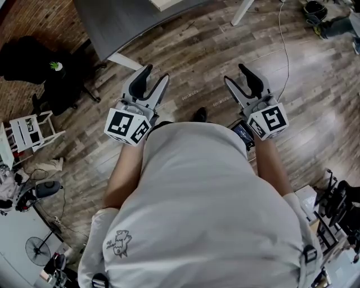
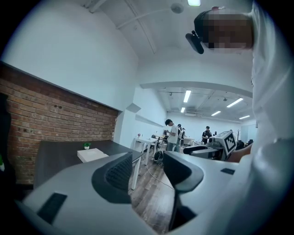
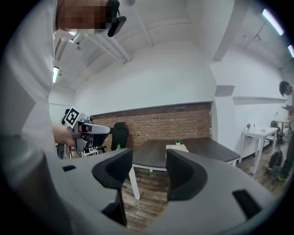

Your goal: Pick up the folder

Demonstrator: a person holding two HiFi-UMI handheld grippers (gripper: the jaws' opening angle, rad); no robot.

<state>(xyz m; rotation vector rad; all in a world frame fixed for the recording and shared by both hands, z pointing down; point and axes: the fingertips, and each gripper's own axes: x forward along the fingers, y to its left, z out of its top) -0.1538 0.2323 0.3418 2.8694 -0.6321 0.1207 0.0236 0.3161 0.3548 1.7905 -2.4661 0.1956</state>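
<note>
The folder (image 1: 169, 3) is a pale flat slab on the dark table (image 1: 112, 22), only its corner showing at the top edge of the head view. It lies flat on the tabletop in the left gripper view (image 2: 92, 155) and the right gripper view (image 3: 177, 148), well ahead of both grippers. My left gripper (image 1: 156, 74) (image 2: 148, 172) is open with nothing between its fingers, held over the wooden floor short of the table. My right gripper (image 1: 234, 74) (image 3: 149, 172) is likewise open and holds nothing, level with the left.
A black office chair (image 1: 34, 62) stands left of the table by the brick wall. A tiny potted plant (image 2: 86, 146) sits behind the folder. A white table leg (image 1: 242, 11) and a floor cable (image 1: 284, 39) lie to the right. People (image 2: 172, 133) stand far off.
</note>
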